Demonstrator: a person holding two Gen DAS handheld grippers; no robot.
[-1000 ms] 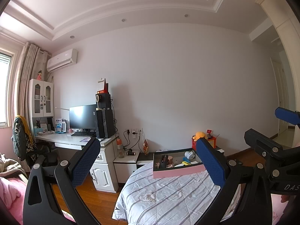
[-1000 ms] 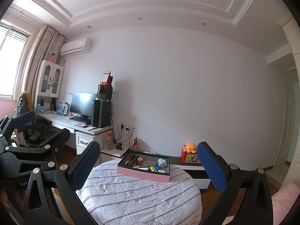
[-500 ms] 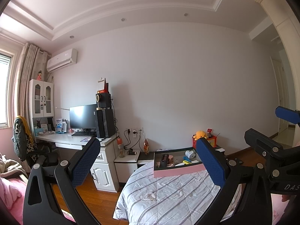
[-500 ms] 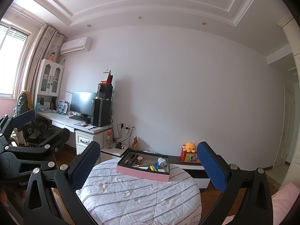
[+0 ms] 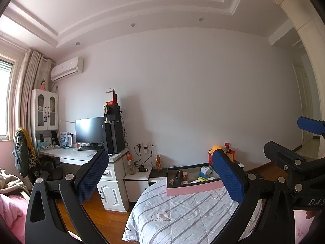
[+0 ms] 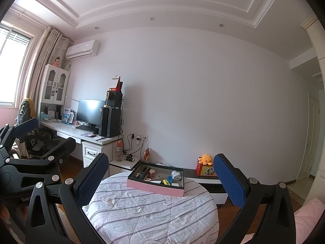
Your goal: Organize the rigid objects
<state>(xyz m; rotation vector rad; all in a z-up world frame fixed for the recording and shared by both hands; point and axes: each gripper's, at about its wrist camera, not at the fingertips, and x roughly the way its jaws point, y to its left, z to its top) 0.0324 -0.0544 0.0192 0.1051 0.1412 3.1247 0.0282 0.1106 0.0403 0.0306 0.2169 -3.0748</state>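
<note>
I hold my left tool and my right tool up side by side, both spread wide with nothing between their blue pads, and both are well short of the pink tray that I take as my landmark. The tray sits on a round tabletop covered with a white quilt with grey stripes, at the far part of that top, toward the wall. Inside the tray, which has a dark lining, lie the rigid things: a black oblong piece at its left end, a small brown piece just right of that, a white and grey toy figure toward its right end, and a yellow piece and a blue piece near the toy; what they are exactly is too small to tell. In the left wrist view the same tray shows past my right-hand finger pad, with my right tool's frame at the right edge. Beyond the tray, at its right, an orange plush octopus sits on a red box. To the tray's left stands a white desk carrying a dark monitor and a black computer tower.
</note>
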